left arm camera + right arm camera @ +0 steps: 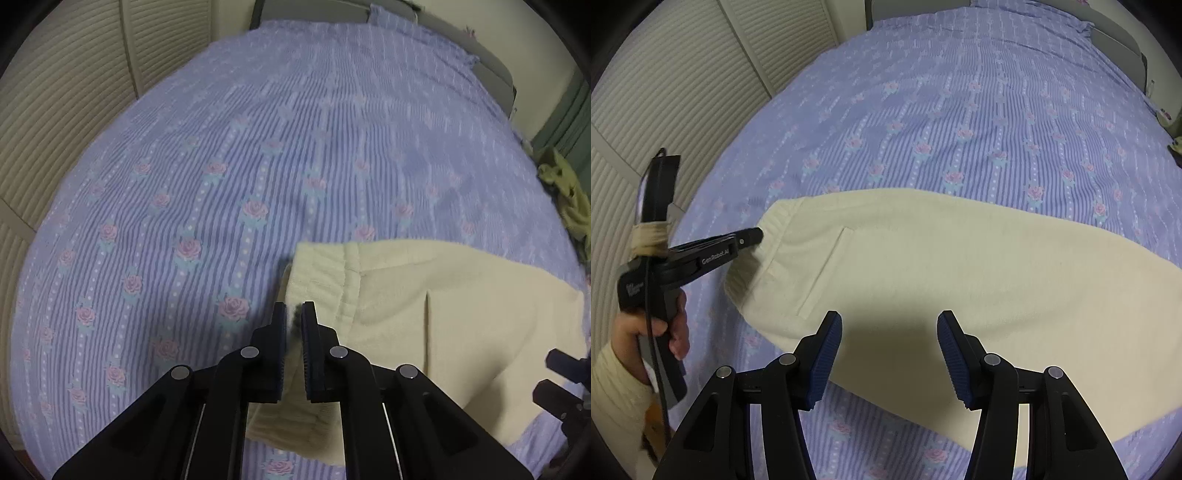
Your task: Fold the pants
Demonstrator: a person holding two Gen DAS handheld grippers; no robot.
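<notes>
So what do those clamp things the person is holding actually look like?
Each gripper is matte black plastic with silver rivets at its joints and two fingers faced with ribbed dark-blue pads. The left gripper has a pistol-style handle, white lettering on its side, a black cable, and beige banding wrapped around its upright part. The hand holding it wears a cream ribbed sleeve.

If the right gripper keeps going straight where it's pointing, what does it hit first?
Most likely the cream fleece pants lying on the blue floral bedsheet. The open right gripper points straight over them, though its height above the fabric is unclear.
</notes>
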